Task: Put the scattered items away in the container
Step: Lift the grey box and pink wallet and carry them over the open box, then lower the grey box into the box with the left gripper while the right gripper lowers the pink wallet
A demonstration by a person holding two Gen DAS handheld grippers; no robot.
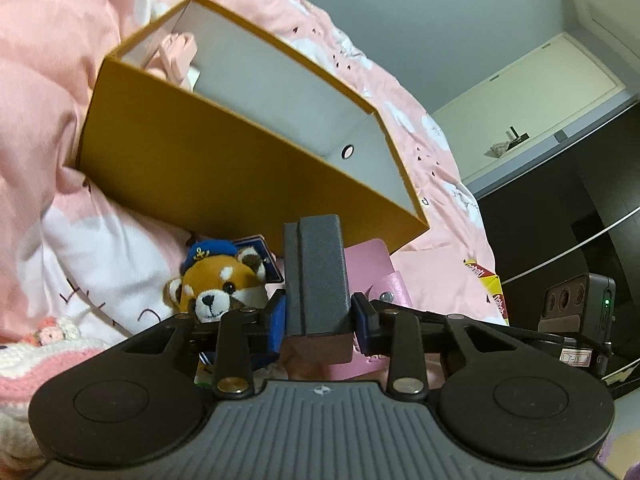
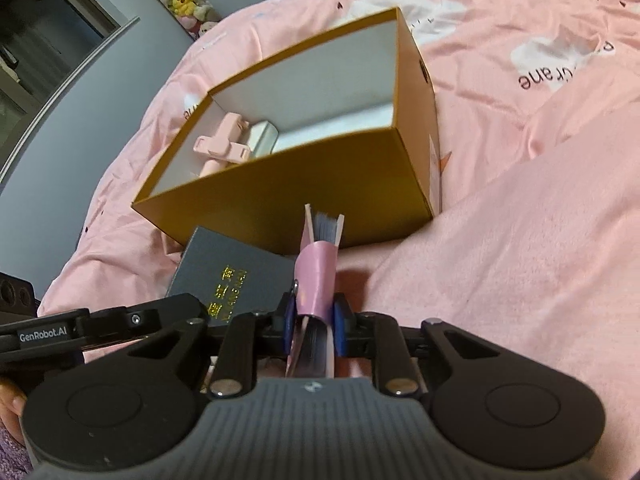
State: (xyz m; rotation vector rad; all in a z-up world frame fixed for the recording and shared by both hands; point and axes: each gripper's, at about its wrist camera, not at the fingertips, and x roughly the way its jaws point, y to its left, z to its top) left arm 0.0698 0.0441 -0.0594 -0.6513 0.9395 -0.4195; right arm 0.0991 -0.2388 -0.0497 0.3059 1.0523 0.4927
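Partway done: a pink gadget [image 2: 224, 144] already lay in the orange box [image 2: 288, 204] on the bed [image 2: 540, 260]. My left claw [image 1: 320, 312] was clamped on a grey case [image 1: 318, 276], my right claw [image 2: 314, 320] on a pink notebook [image 2: 316, 276], both just short of the box. The plush [image 1: 220, 284] still lay outside.

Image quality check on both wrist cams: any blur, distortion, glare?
Left wrist view: strong fisheye bowing, dark vignette corners; the orange box edges are slightly soft, the grey case in the left gripper is sharp. Right wrist view: same bowing, the box rim is smeared, the pink notebook in the right gripper is fairly crisp. No harsh glare in either.
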